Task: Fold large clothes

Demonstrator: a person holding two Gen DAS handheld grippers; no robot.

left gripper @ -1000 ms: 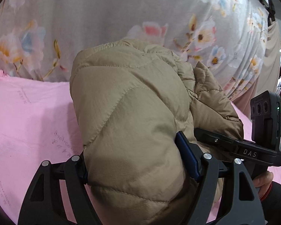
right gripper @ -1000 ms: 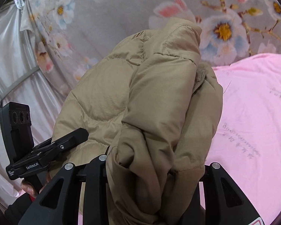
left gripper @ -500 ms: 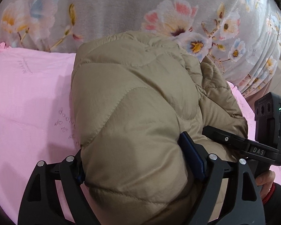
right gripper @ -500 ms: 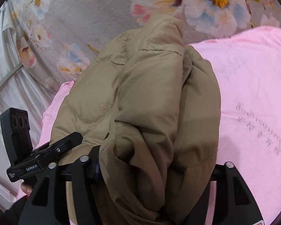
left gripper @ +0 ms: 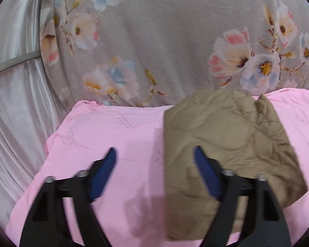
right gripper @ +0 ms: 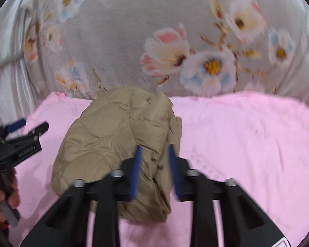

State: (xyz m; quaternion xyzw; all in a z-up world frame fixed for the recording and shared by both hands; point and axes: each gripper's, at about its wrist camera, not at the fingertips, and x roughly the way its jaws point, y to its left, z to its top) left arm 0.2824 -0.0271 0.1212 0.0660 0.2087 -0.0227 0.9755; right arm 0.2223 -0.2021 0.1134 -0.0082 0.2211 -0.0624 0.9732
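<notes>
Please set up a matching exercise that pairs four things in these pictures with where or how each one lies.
Things:
1. tan quilted jacket
2. pink sheet
3. grey floral fabric
4. silvery curtain

Place or state:
a. hangs at the far left edge of the left wrist view
b. lies folded in a bundle, with no gripper holding it
c. is spread out underneath the bundle
d. rises behind the far edge of the spread-out surface

Pairs: 1-b, 2-c, 3-d, 4-a
</notes>
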